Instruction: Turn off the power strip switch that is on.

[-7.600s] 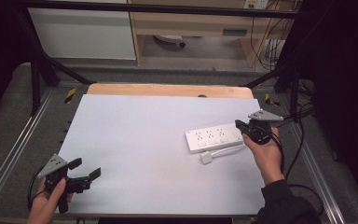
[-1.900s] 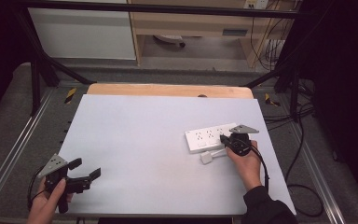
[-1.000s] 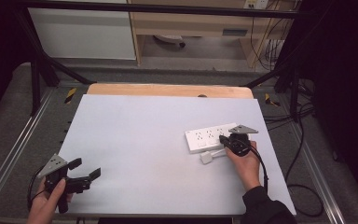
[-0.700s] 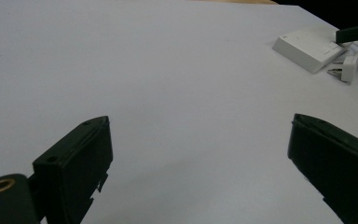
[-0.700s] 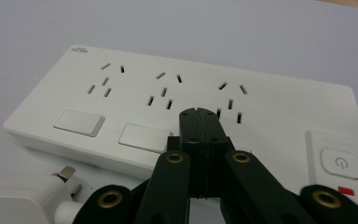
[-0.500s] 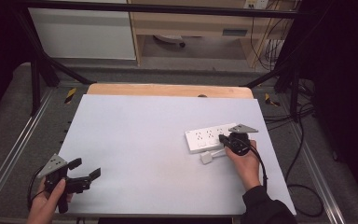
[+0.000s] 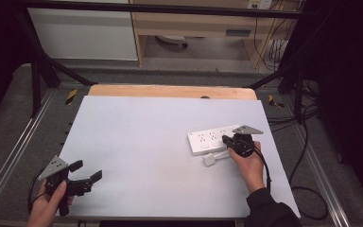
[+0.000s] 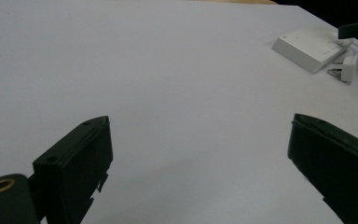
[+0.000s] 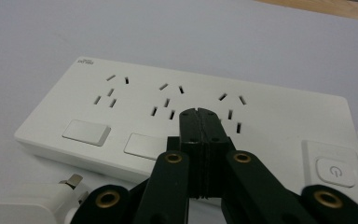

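Near the table's right edge, the right gripper (image 9: 199, 116) – fingers clenched, empty – hovers over the power strip (image 9: 135, 112); pressing off-centre could skid it into the plug (image 9: 37, 203). Left gripper (image 8: 200, 158) released.

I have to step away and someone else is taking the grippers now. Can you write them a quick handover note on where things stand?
Right gripper: shut, nothing between the jaws, tips over the power strip near its third socket group; whether they touch it I cannot tell.
Left gripper: open, holding nothing, at the near left corner of the table.
Power strip lies flat at the right side of the table, no plug in any socket.
White plug adapter lies loose on the table just in front of the strip.
Done: nothing plugged in so far.
Left: probably picking up the adapter and pushing it into a socket.
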`<state>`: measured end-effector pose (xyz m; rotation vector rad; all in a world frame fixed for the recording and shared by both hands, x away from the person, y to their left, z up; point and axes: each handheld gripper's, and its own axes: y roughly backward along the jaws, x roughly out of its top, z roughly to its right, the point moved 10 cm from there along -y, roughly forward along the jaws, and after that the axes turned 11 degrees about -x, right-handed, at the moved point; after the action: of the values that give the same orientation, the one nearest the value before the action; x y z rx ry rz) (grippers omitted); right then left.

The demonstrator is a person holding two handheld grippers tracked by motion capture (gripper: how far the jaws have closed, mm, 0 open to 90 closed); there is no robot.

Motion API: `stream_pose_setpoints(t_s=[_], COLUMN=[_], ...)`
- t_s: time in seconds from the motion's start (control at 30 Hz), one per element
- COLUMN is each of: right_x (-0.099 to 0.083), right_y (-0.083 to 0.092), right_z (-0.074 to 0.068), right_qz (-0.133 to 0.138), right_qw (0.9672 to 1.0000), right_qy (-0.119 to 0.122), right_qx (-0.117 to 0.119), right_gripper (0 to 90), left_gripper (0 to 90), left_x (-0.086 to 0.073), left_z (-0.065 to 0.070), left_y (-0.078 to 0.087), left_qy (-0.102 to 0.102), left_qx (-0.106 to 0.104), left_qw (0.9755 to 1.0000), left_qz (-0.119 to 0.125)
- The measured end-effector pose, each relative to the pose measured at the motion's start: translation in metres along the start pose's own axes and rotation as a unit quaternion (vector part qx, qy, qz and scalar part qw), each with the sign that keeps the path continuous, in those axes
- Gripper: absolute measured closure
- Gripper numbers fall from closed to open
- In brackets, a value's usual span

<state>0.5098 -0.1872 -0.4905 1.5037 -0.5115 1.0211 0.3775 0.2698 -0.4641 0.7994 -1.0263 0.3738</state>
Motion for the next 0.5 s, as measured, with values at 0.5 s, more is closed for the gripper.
stream_pose_setpoints(t_s=[0.5], right_x=[0.0066], right_y=[0.0066], right_z=[-0.0017], right_qz=[0.005], right_qw=[0.9999], right_qy=[-0.008], right_qx=[0.008], right_gripper=[80.3], left_gripper=[6.4], left_x=[-0.0001], left_z=[0.0001], left_y=[-0.0001], left_qy=[0.000], left_qx=[0.000], left_qw=[1.0000], left_qz=[0.000])
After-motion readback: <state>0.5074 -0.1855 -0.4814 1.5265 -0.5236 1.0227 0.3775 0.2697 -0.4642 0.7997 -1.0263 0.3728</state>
